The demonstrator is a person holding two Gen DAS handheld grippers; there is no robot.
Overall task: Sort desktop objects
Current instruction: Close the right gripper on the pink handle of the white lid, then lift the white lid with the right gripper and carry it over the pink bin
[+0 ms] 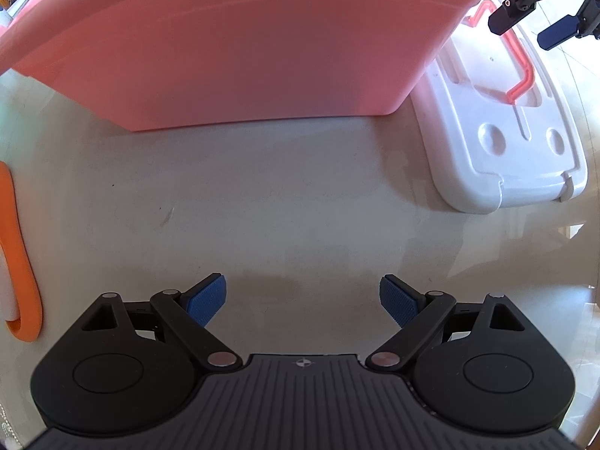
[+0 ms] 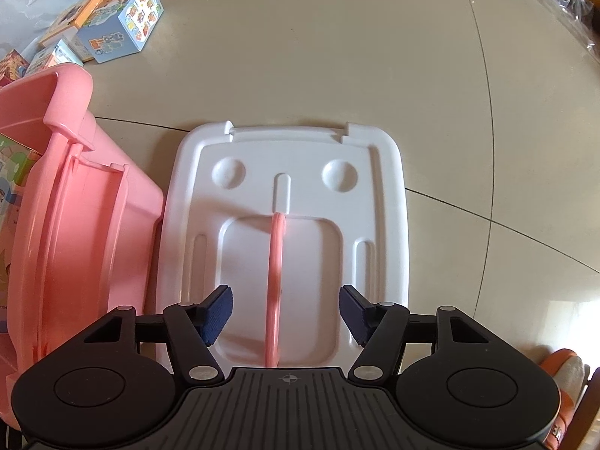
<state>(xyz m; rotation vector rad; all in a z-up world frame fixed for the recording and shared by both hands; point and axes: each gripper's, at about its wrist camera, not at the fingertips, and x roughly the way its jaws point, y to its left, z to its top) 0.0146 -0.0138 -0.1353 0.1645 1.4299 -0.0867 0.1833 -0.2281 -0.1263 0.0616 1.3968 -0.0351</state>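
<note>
Right wrist view looks down on a white lid (image 2: 288, 202) that lies flat on the pale table (image 2: 337, 56). A pink handle (image 2: 273, 292) stands up from the middle of the lid and runs toward the camera. The right gripper (image 2: 285, 313) is above it, with one blue pad on each side of the handle. The pads do not touch the handle; there is a gap on both sides, so the jaws are partly apart and hold nothing. A pink bin (image 2: 75, 225) stands just beside the lid on the left, and some printed carton shows inside it. Several small printed boxes (image 2: 127, 33) lie farther away at the top left.

Left wrist view shows the left gripper (image 1: 302, 302) with its jaws wide apart over bare table, with nothing between them. The outer wall of the pink bin (image 1: 243, 56) fills the upper part. The white lid (image 1: 502, 142) is at the right of the bin, and the right gripper (image 1: 525, 26) hangs over its handle. An orange object (image 1: 18, 255) is at the left edge.
</note>
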